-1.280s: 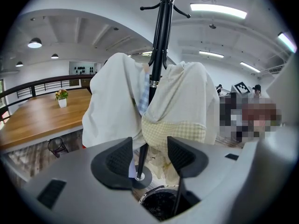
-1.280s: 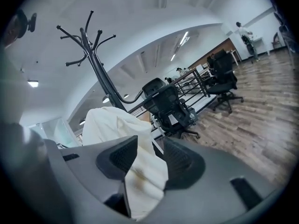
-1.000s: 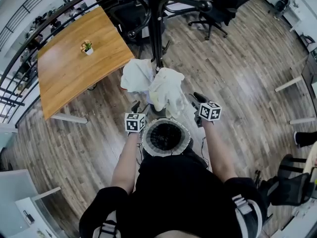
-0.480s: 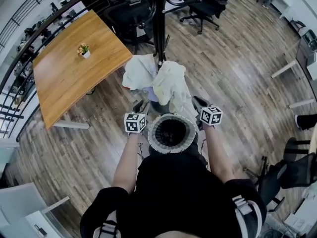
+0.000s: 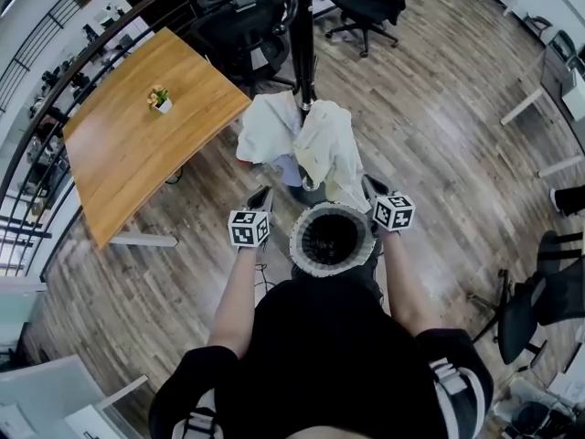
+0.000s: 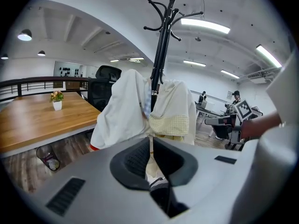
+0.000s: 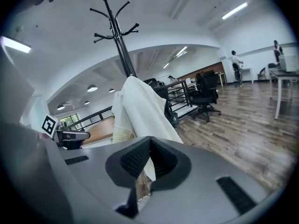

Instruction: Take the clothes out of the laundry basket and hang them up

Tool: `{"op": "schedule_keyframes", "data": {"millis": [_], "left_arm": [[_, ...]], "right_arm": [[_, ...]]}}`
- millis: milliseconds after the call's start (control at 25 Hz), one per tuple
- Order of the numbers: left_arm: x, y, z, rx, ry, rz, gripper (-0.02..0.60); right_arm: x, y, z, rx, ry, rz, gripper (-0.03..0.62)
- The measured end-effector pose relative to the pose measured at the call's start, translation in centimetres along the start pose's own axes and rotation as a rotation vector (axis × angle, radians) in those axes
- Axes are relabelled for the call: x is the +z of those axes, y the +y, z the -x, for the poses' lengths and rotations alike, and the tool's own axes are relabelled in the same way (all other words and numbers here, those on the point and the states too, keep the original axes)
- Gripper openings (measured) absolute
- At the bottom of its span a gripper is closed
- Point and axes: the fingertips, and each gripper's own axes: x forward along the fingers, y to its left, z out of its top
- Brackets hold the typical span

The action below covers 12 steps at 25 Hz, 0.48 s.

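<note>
The white garment [image 5: 265, 128] and the cream garment [image 5: 331, 149] are hanging side by side on the rack [image 5: 303, 44], touching each other against its pole. The rack is standing on the floor [image 5: 430, 135], just off the near right corner of the desk [image 5: 128, 154]. The basket [image 5: 296, 241] is sitting right in front of you, below the clothes and between your two grippers. Your left hand-held gripper [image 5: 262, 194] is hovering just beside the basket's left rim. Its jaws have just been closing and are now almost together, with nothing between them. Your right hand-held gripper [image 5: 368, 184] is hovering by the right rim, jaws pressed together and also gripping nothing. A plant [image 5: 161, 100] is standing on the desk.
</note>
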Motion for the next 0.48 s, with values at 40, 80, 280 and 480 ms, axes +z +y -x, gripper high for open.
{"op": "schedule_keyframes", "data": {"millis": [40,80,280,480], "left_arm": [[0.1,0.3,0.4,-0.002,-0.004,-0.002,0.038],[0.2,0.7,0.9,-0.004,-0.009,-0.003,0.035],[-0.1,1.5,3.0,-0.013,-0.014,-0.021,0.031],[-1.2,1.4,4.5,-0.038,0.013,-0.044,0.029]], "right_arm": [[-0.1,0.6,-0.1,-0.004,0.000,0.013,0.008],[-0.2,1.2,-0.2,-0.010,0.001,0.030,0.008],[-0.9,3.9,0.0,-0.039,0.019,0.116,0.008],[-1.2,5.1,0.9,-0.061,0.017,0.134,0.008]]}}
